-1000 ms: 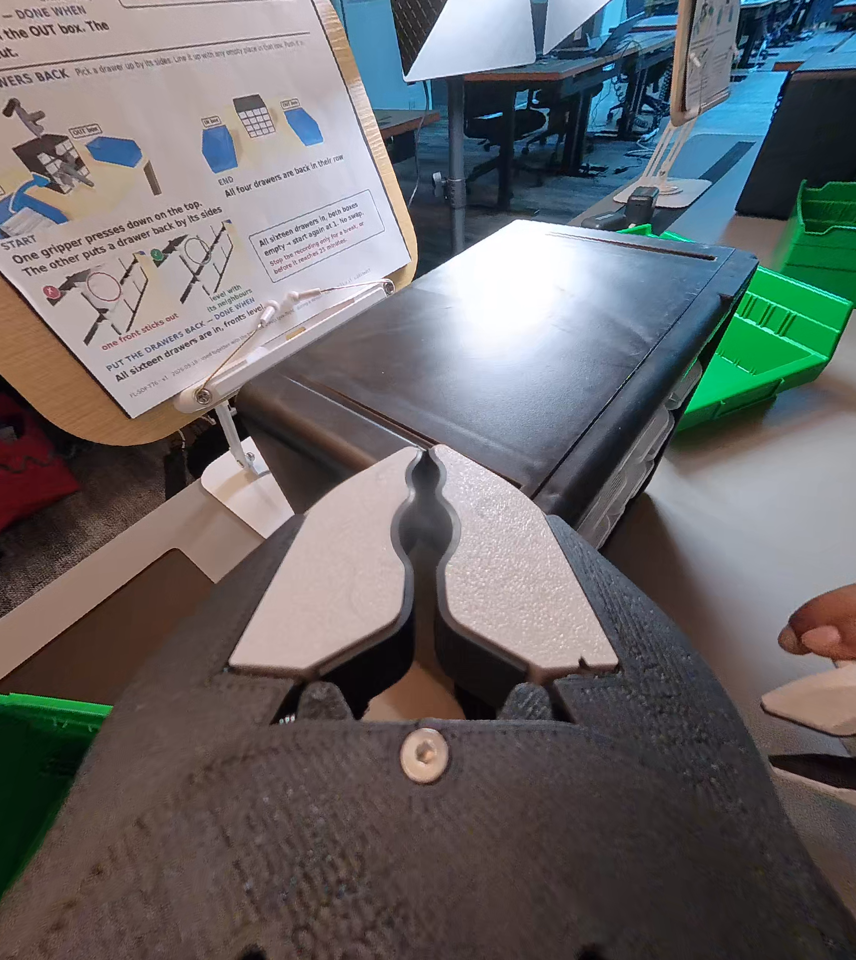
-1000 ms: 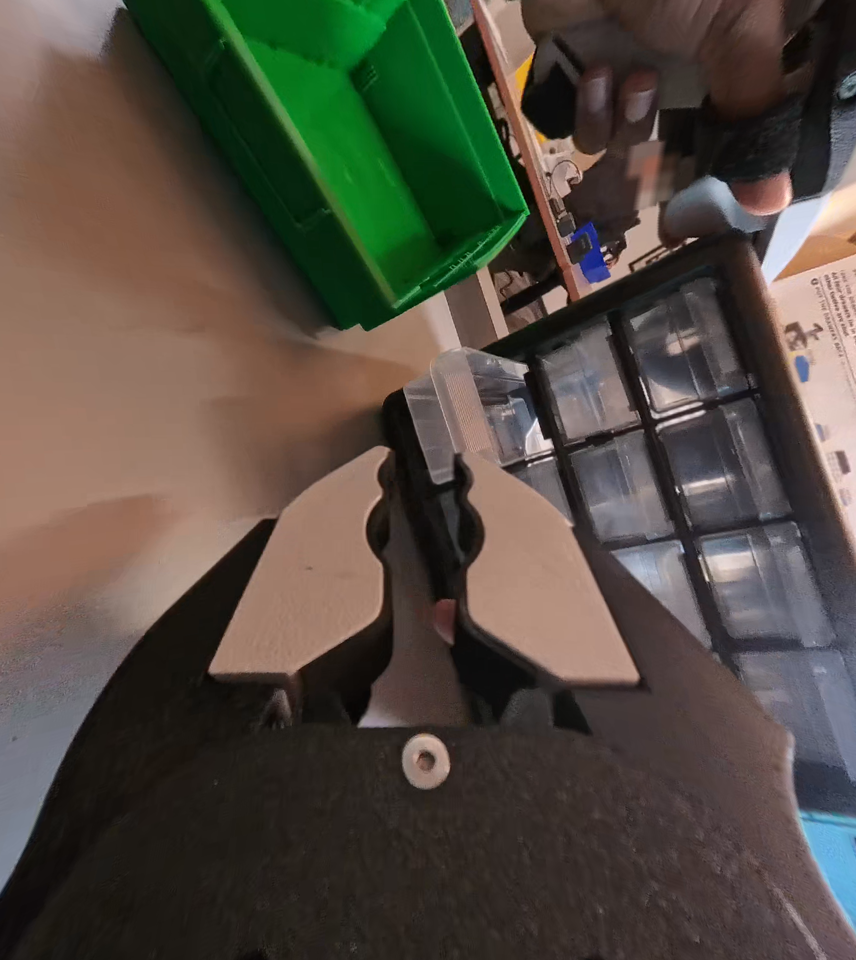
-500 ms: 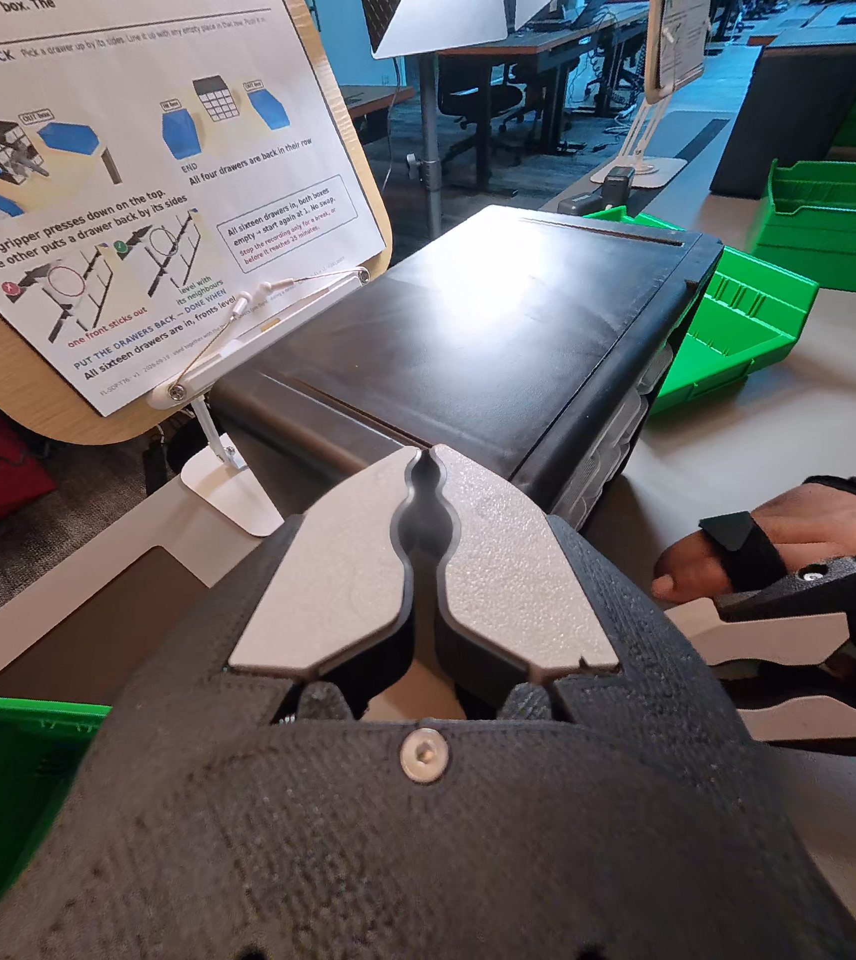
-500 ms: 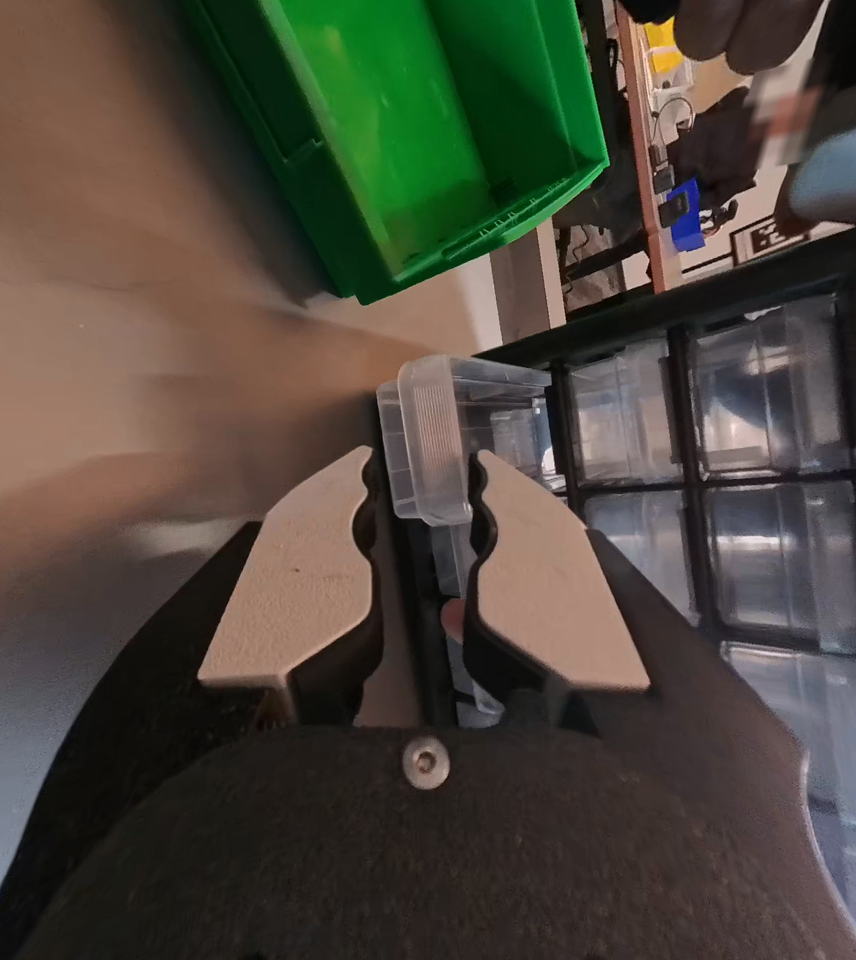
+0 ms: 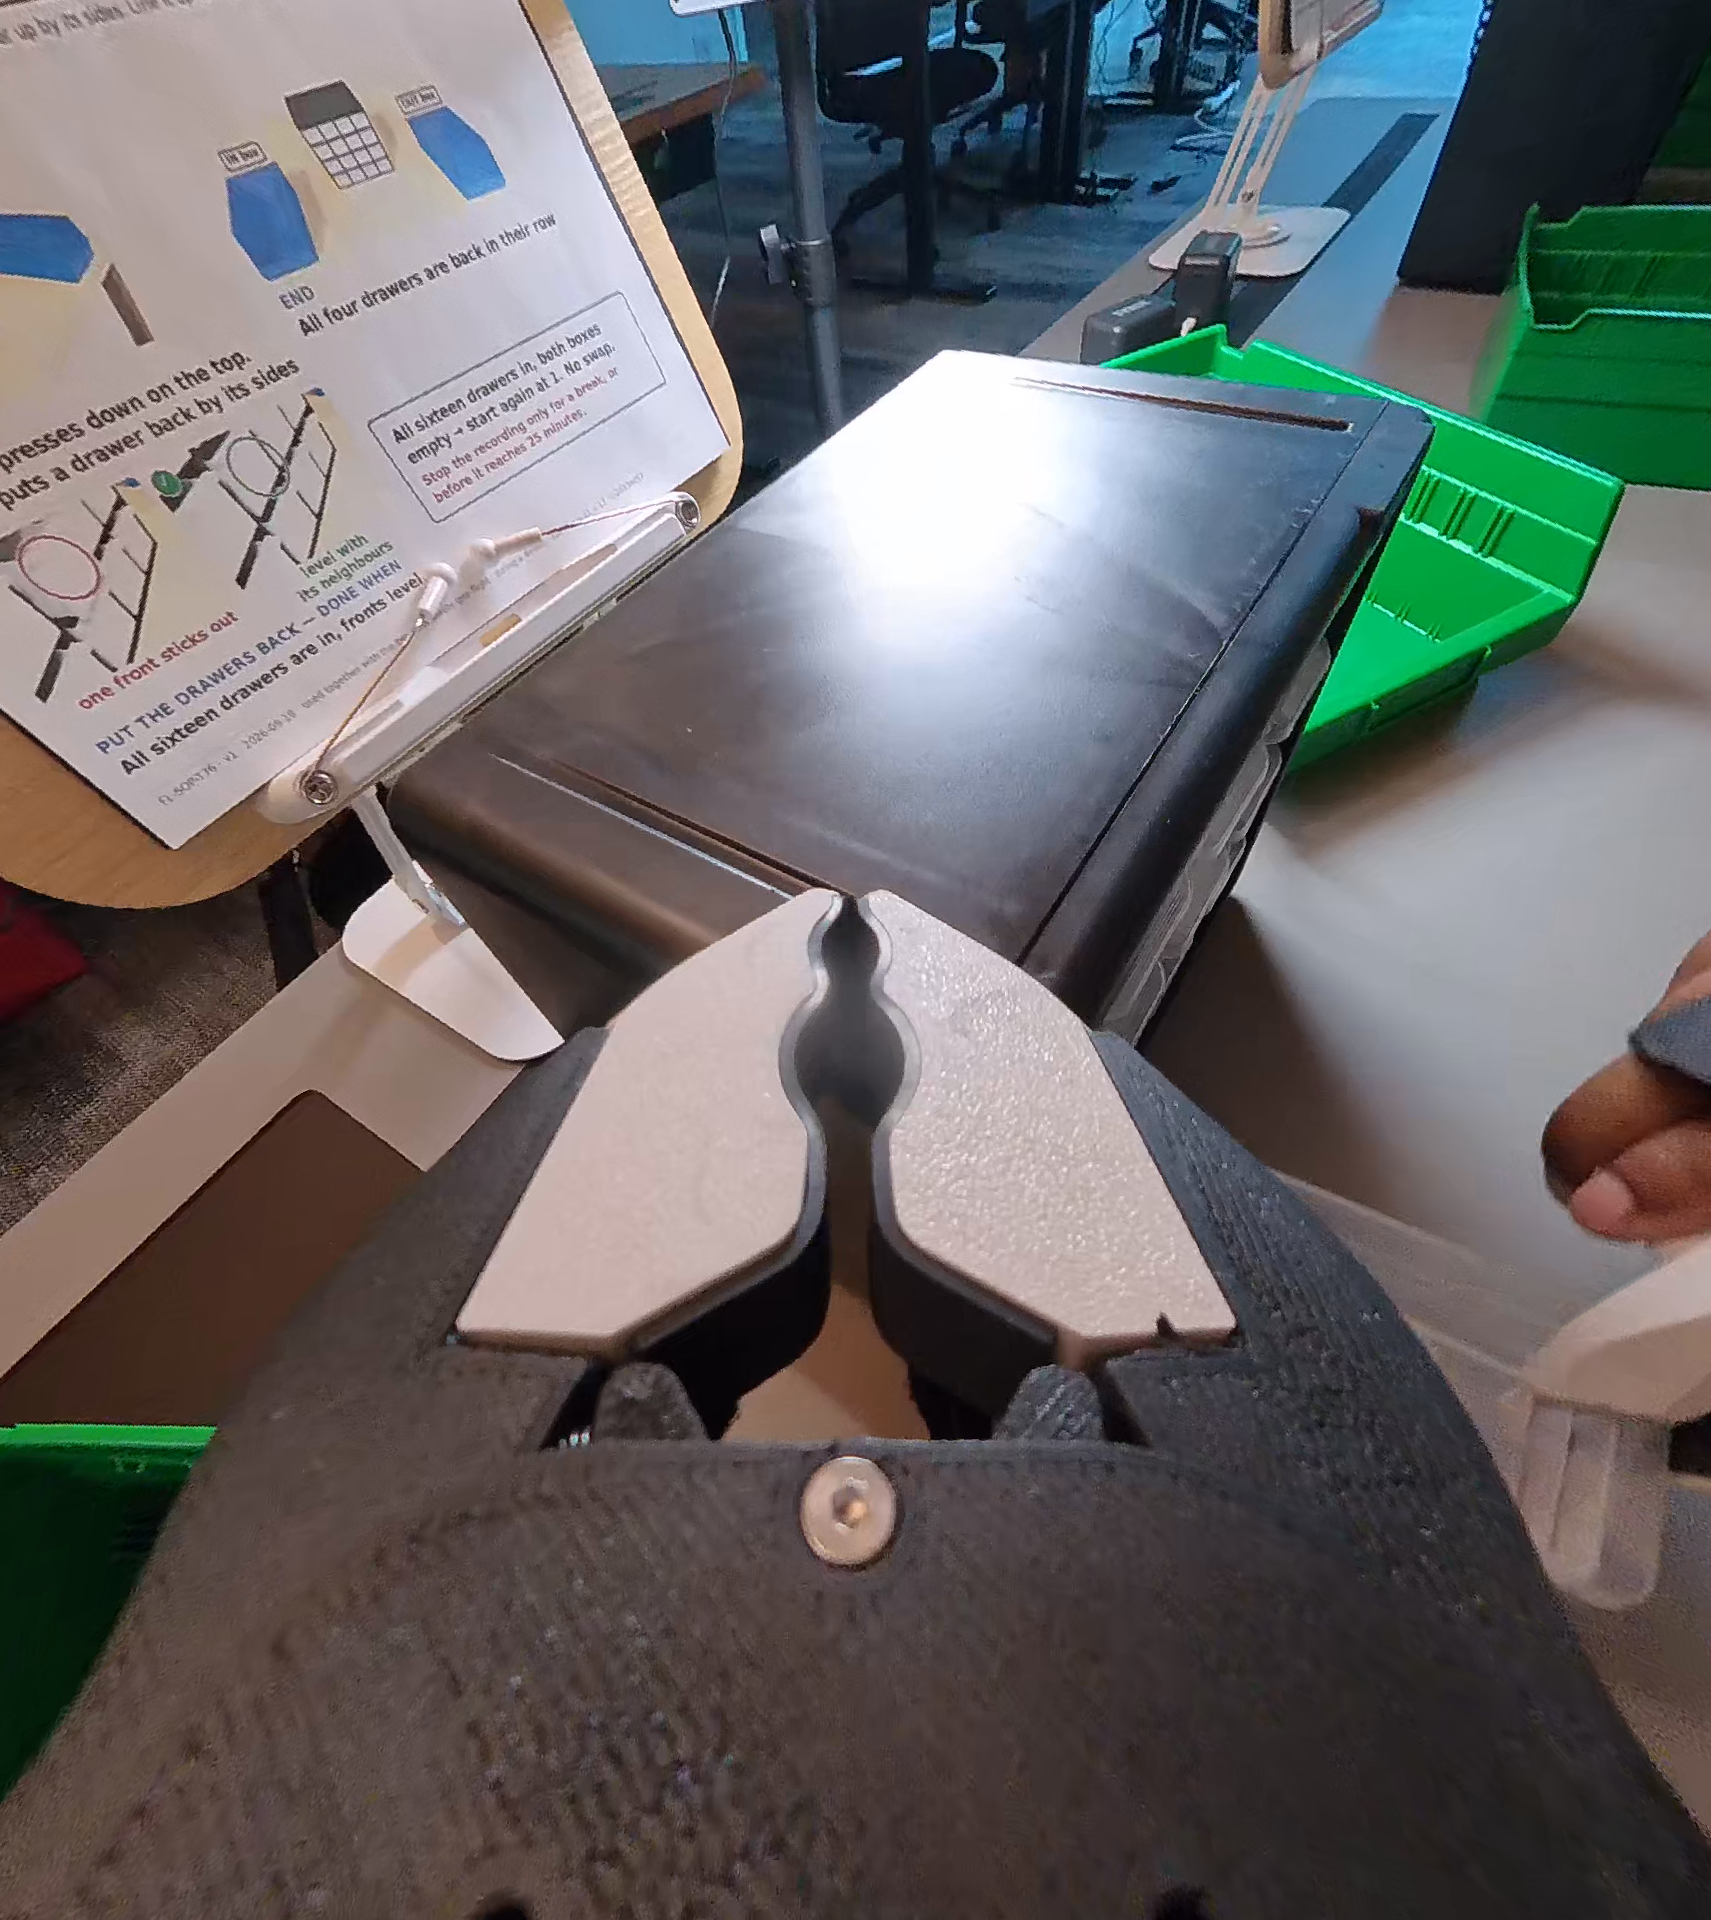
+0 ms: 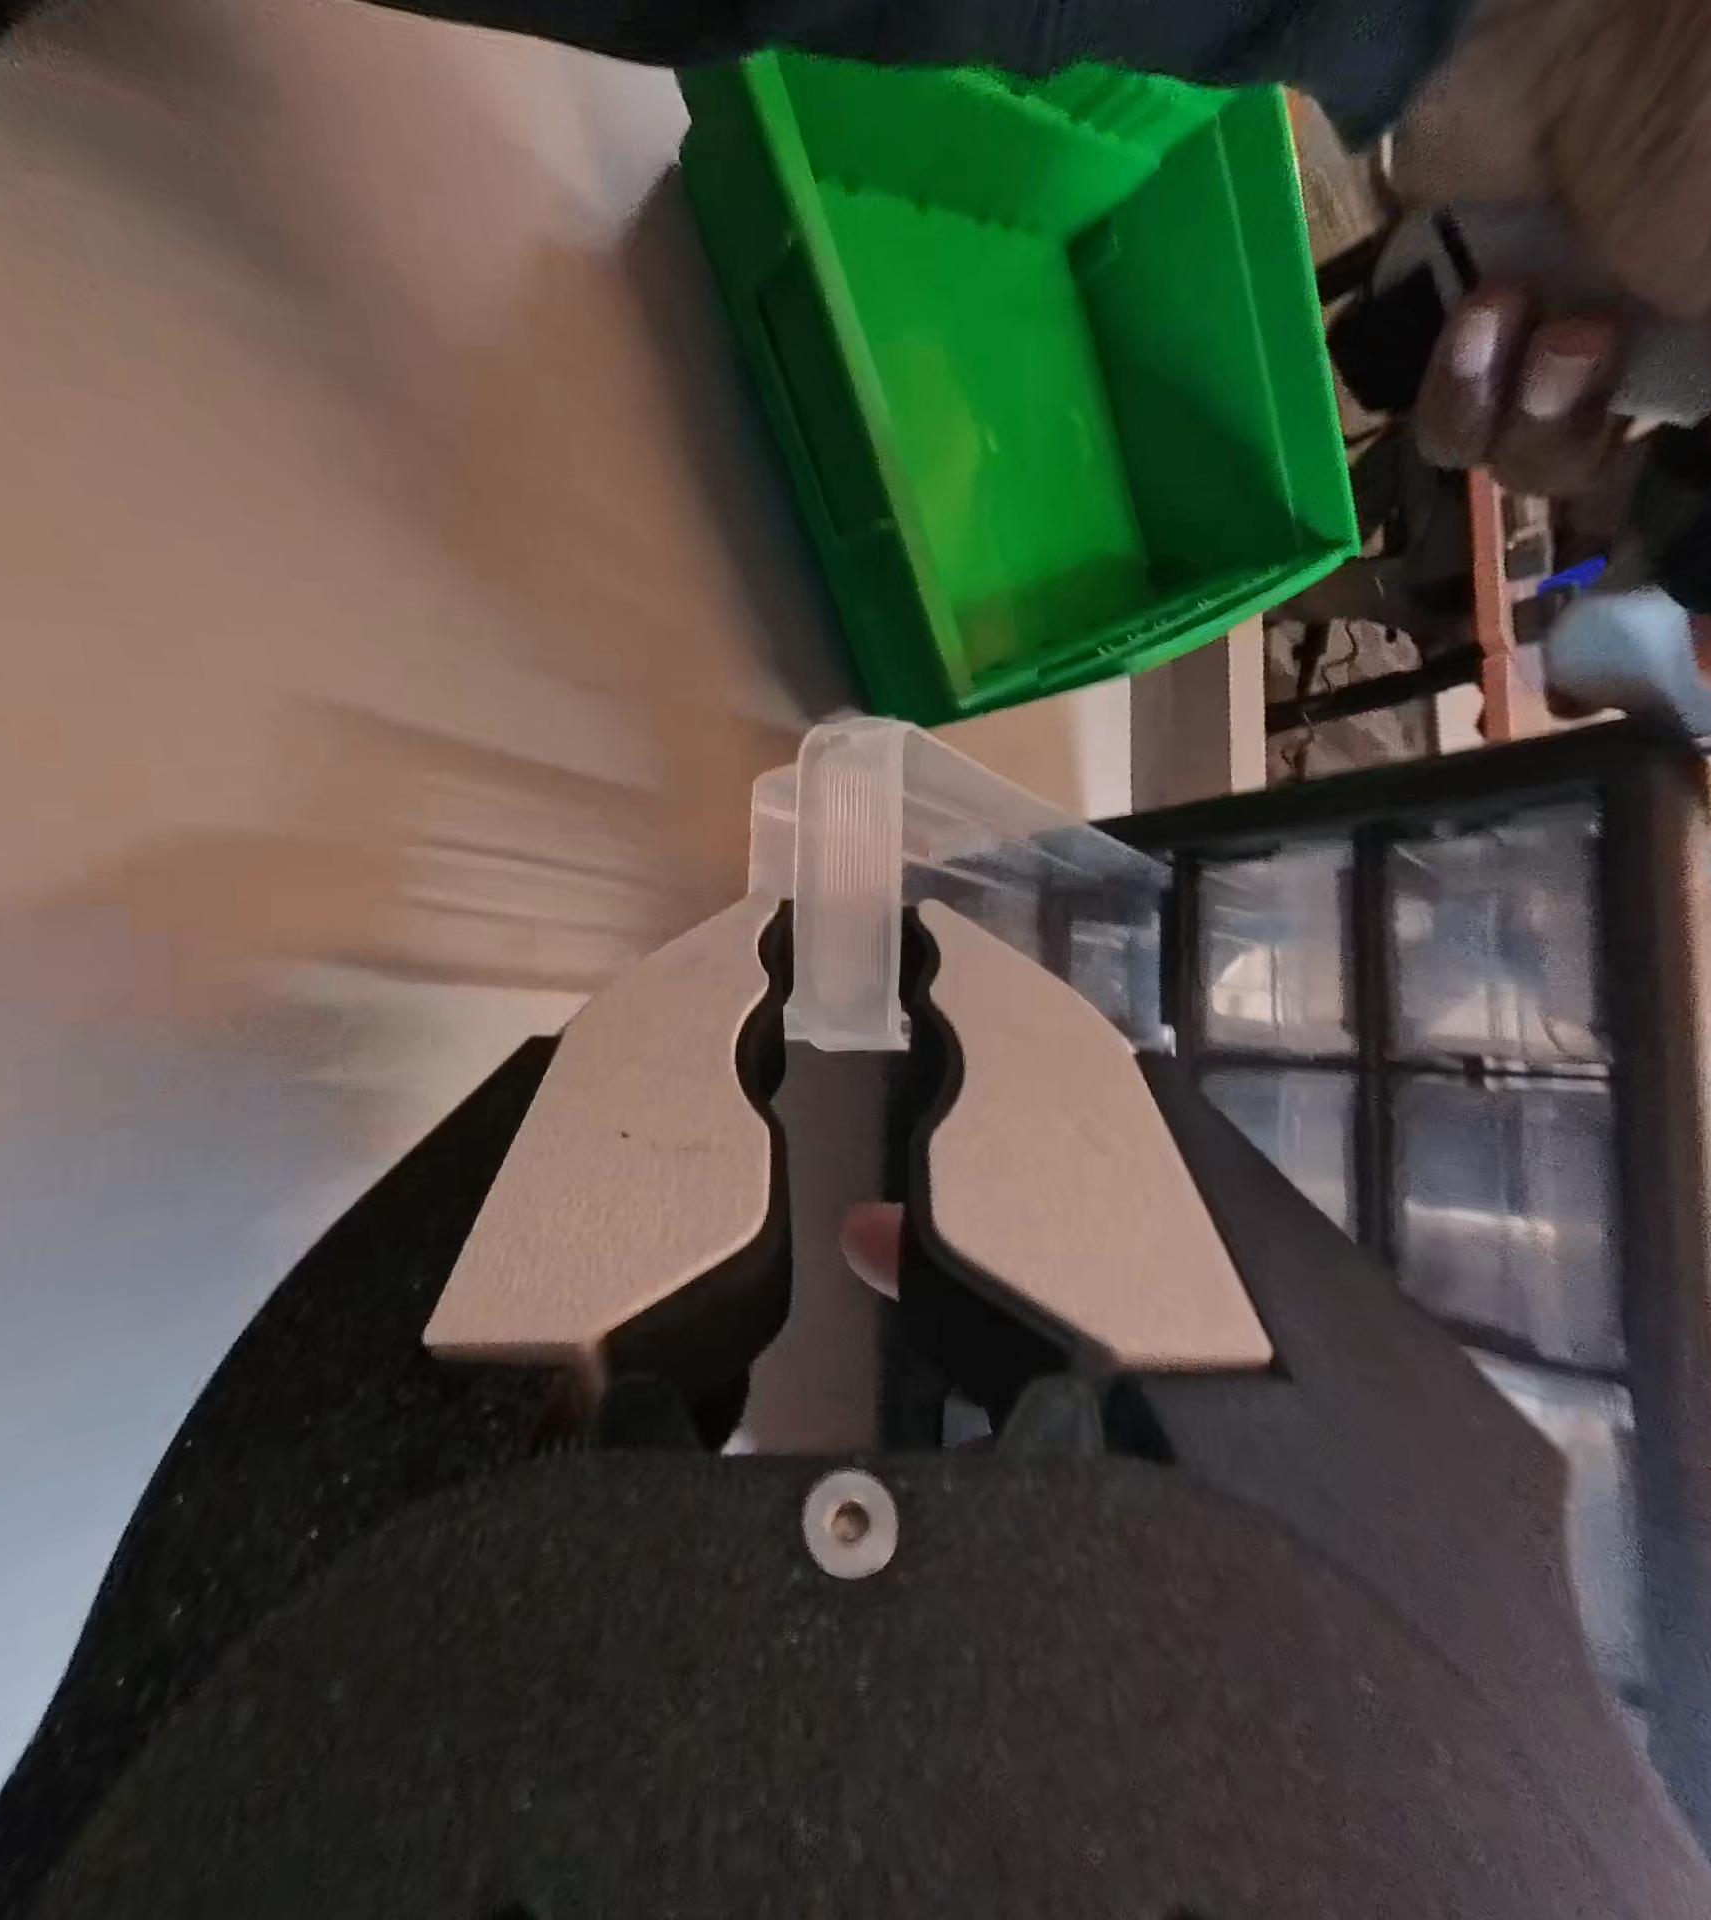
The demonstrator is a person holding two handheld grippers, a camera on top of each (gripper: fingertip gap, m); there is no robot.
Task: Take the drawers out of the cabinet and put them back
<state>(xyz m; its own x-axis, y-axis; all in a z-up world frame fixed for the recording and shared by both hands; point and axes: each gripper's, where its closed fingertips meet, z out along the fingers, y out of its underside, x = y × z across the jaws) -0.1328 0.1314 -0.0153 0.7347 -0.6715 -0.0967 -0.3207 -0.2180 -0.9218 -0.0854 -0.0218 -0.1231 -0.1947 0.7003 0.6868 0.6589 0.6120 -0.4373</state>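
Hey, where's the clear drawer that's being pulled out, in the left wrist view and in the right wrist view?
Left wrist view: the clear drawer is at the right edge, low down, blurred, held by the right claw.
Right wrist view: centre, its handle pinched at the claw's tips, its body running back to the black cabinet.
Shared landmark: the black cabinet, with a green bin beside it.

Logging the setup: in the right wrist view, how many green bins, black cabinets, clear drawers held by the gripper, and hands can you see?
green bin: 1
black cabinet: 1
clear drawer held in the right gripper: 1
hand: 1
Total: 4
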